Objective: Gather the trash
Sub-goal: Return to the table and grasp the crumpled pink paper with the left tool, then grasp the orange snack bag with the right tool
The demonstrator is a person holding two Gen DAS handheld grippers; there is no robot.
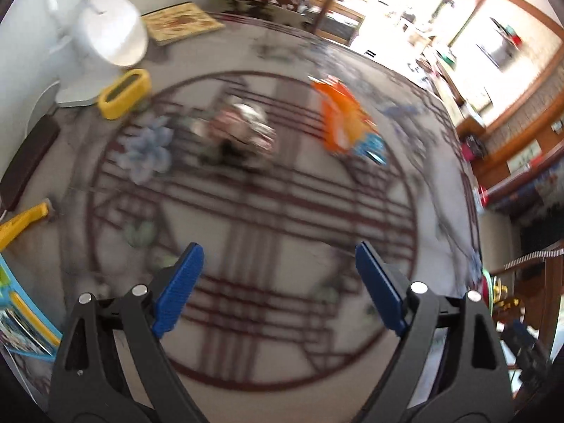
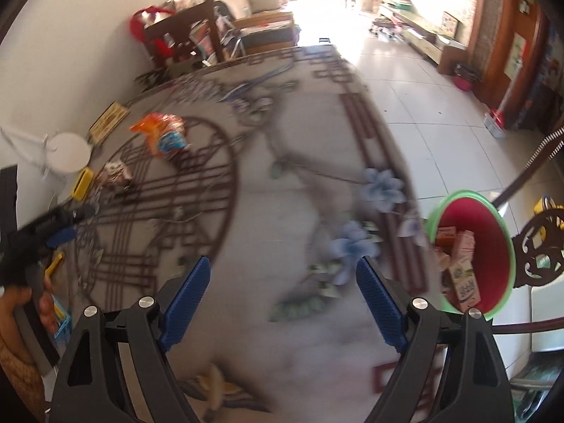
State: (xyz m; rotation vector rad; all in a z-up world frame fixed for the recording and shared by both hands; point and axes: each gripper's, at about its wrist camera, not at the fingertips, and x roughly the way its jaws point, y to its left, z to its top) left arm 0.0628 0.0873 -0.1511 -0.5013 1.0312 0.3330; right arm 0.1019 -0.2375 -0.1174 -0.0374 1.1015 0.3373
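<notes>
Both hand-held grippers stand wide and empty above the patterned table — the left hand-held gripper faces a crumpled wrapper and an orange snack bag lying apart beyond it. Each piece looks light, soft and crinkly, likely slippery film — best pinched at a raised fold or edge. The right hand-held gripper hangs near the red bin, already holding cartons, beside the table's edge.

Motion blur hides from us what the crumpled wrapper is; we see the bin partly behind the table edge.
</notes>
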